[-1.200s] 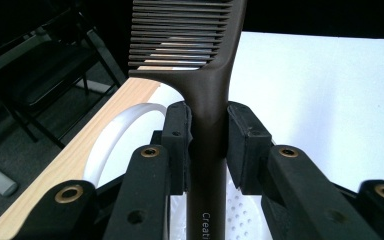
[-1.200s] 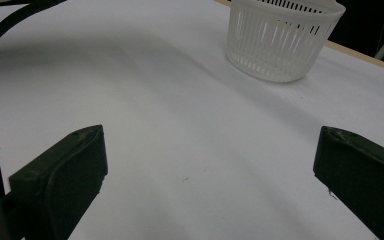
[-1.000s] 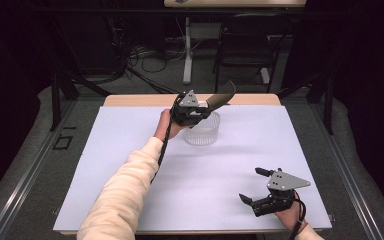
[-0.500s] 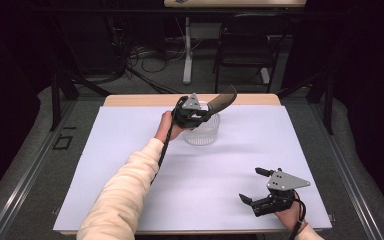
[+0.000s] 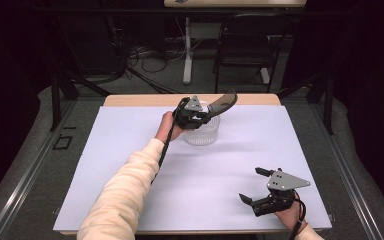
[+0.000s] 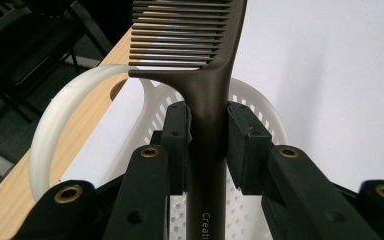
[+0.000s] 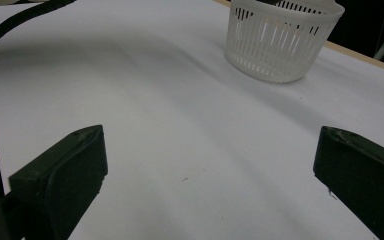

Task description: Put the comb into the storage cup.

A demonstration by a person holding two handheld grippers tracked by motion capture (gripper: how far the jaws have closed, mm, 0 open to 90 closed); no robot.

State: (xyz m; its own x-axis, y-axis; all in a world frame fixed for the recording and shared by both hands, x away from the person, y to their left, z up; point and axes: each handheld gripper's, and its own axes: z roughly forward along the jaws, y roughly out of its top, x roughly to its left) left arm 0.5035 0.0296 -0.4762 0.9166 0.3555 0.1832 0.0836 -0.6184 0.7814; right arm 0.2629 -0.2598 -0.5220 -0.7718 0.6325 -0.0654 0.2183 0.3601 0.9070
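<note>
The dark comb (image 6: 207, 100) is squeezed by its handle between the left gripper's (image 6: 207, 132) pads, right above the white basket (image 5: 201, 132), while the right gripper (image 5: 254, 186) rests far away with jaws wide apart.

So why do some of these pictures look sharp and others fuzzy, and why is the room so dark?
High view: the white table cover is brightly lit, the room behind dark, and the basket casts a soft shadow. Left gripper view: the comb is sharp, its near jaws slightly soft. Right gripper view: the close jaws blur, with faint broad shadows across the sheet.
</note>
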